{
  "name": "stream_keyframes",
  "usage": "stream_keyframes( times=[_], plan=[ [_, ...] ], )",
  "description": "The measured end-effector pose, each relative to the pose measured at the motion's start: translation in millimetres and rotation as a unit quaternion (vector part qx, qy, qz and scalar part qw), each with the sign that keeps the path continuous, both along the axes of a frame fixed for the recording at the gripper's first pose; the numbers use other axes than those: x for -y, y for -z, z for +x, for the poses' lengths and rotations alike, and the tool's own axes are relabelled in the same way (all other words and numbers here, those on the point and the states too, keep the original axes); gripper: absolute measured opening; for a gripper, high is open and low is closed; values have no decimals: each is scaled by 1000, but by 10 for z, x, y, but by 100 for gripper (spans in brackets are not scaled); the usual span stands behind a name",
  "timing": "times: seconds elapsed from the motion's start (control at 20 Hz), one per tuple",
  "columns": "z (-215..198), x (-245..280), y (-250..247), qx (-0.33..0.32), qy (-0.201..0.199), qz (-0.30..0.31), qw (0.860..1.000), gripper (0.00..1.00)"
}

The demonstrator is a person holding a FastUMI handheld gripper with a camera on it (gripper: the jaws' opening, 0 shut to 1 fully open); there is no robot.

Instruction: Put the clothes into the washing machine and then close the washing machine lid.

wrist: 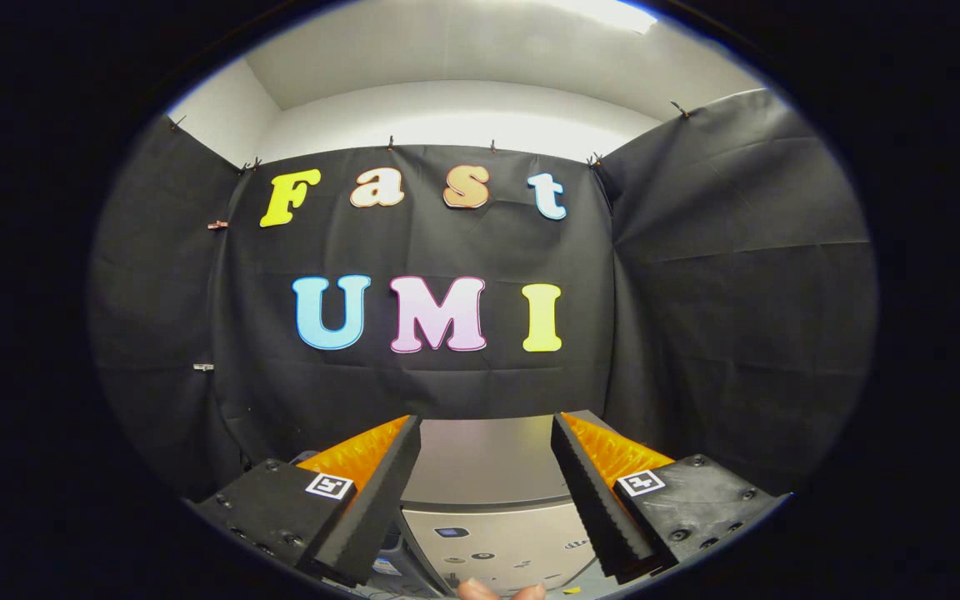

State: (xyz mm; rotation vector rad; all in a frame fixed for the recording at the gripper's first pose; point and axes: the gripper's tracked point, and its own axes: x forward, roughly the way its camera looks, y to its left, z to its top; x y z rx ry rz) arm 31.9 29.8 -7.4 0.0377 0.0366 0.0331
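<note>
A handheld two-finger gripper with black ridged fingers backed in orange plastic points forward, level, into a booth hung with black cloth. The jaws are spread wide and hold nothing; the left finger and the right finger stand well apart, each carrying a small black-and-white square marker on its base.

Between and below the fingers sits the silver-grey box-shaped washing machine. Its flat top reaches away toward the far cloth wall, and its near control panel, with small dark buttons, lies just under the fingertips. The machine is straight ahead of the jaws and lower than them, squarely centred in the gap. From here its top looks flat; whether the lid is open or down cannot be told for certain.

The tips of a person's fingers show at the very near edge, below the control panel.

No clothes can be made out around the machine. Judging from this, the gripper is held high and level, aimed at the wall more than the machine, so any move toward it calls for tipping down.
</note>
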Motion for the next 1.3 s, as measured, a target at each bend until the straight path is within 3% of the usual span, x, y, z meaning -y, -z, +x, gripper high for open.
stream_keyframes(
  times=[1.3],
  plan=[
    [-107,-179,-64,7,-3,-8,1000,99]
  ],
)
